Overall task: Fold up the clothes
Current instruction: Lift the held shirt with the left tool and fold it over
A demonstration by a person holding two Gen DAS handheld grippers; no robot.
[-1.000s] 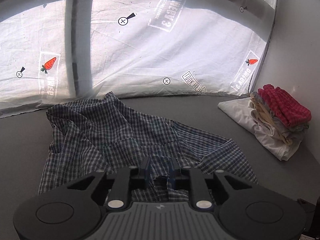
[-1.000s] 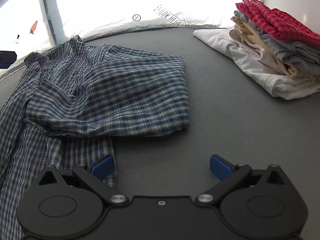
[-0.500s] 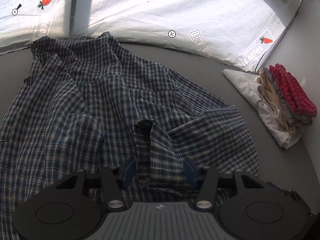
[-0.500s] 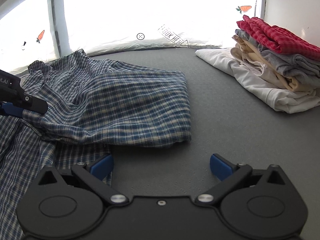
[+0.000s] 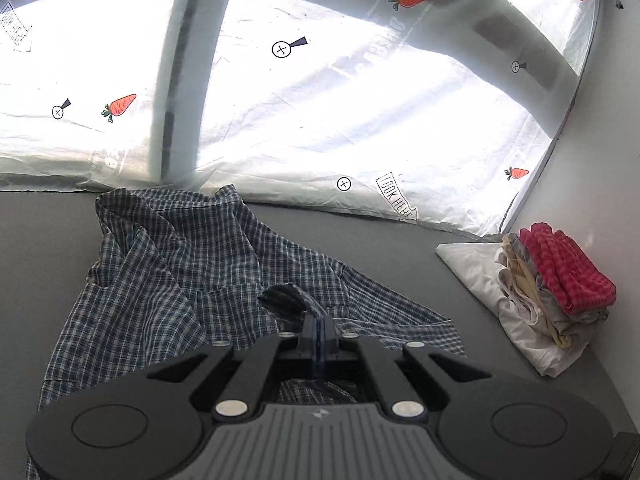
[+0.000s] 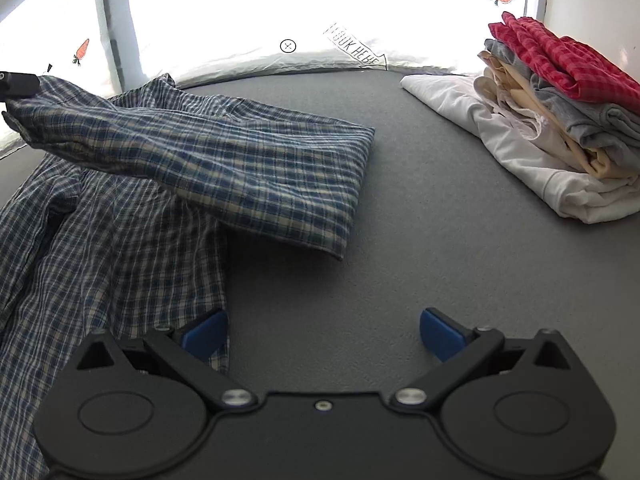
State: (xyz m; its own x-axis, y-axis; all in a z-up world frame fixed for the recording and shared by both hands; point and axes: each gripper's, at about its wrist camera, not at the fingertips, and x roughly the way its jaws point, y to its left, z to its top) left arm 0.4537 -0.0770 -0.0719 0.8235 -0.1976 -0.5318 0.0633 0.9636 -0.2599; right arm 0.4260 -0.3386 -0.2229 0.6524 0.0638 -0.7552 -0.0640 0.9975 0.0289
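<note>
A blue checked shirt (image 5: 180, 280) lies crumpled on the grey table (image 5: 380, 248). My left gripper (image 5: 318, 328) is shut on a bunched fold of it, held up off the table. In the right wrist view the left gripper (image 6: 16, 84) shows at the left edge, with the shirt (image 6: 240, 160) stretched up to it like a sleeve. My right gripper (image 6: 322, 328) hovers open over the table (image 6: 420, 220) near the shirt's lower edge. Its left fingertip (image 6: 204, 332) is above the hem, and nothing is gripped.
A stack of folded clothes (image 5: 560, 280), red checked on top and white at the bottom, sits at the right by the wall (image 5: 600, 160). The same stack (image 6: 560, 100) is far right of my right gripper. Printed plastic sheeting (image 5: 360, 120) covers the window behind the table.
My left gripper closed on a fold of the shirt and rose with it, so the cloth now hangs up from the table. The right gripper stayed put and open.
</note>
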